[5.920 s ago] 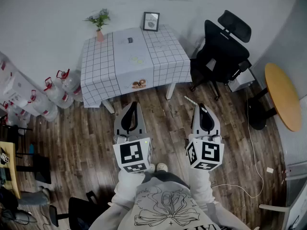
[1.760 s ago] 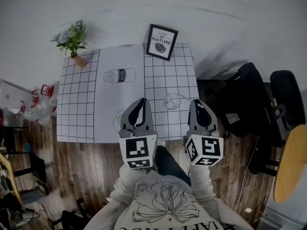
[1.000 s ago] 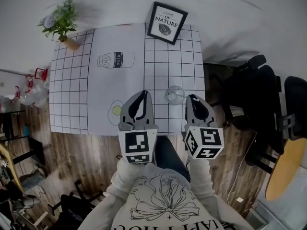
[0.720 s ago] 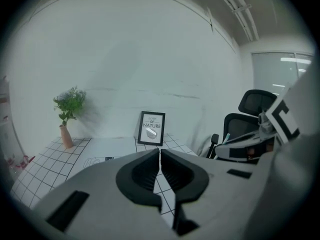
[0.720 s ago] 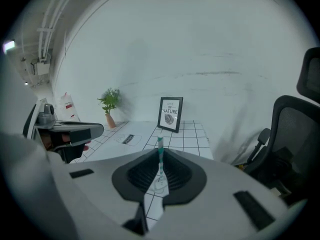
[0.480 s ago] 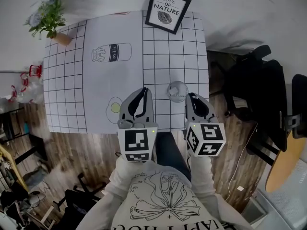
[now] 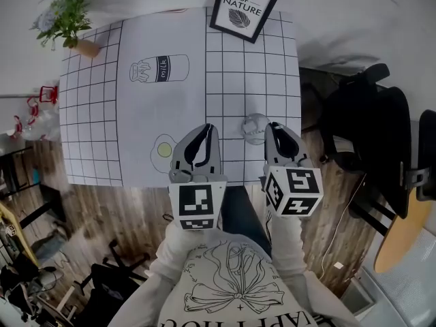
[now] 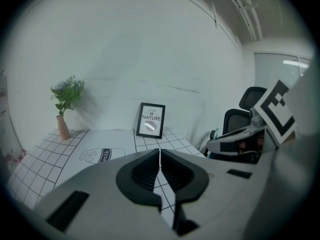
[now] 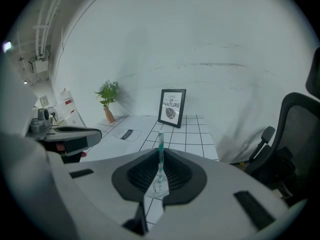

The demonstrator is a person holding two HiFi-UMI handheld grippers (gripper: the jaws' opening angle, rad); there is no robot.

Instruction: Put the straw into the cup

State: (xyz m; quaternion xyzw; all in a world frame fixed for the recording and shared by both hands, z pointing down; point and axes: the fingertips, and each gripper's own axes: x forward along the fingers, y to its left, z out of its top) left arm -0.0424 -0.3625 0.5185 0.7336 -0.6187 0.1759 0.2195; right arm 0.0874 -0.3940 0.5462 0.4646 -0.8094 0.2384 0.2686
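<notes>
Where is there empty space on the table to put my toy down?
Plenty of bare table: the squares between the frame and the cup, and the left side below the plant. It's crowded at the near edge, by the cup, the left gripper and the right gripper.

- Open surface spans the grid-patterned white counter (image 7: 252, 67) between the clear glass cup (image 7: 251, 127) near its front edge and the black-framed picture (image 7: 244, 7) at the back.
- A potted green plant (image 7: 65, 22) occupies the far left corner.
- A black office chair (image 7: 368, 135) stands just beside the right edge.
</notes>
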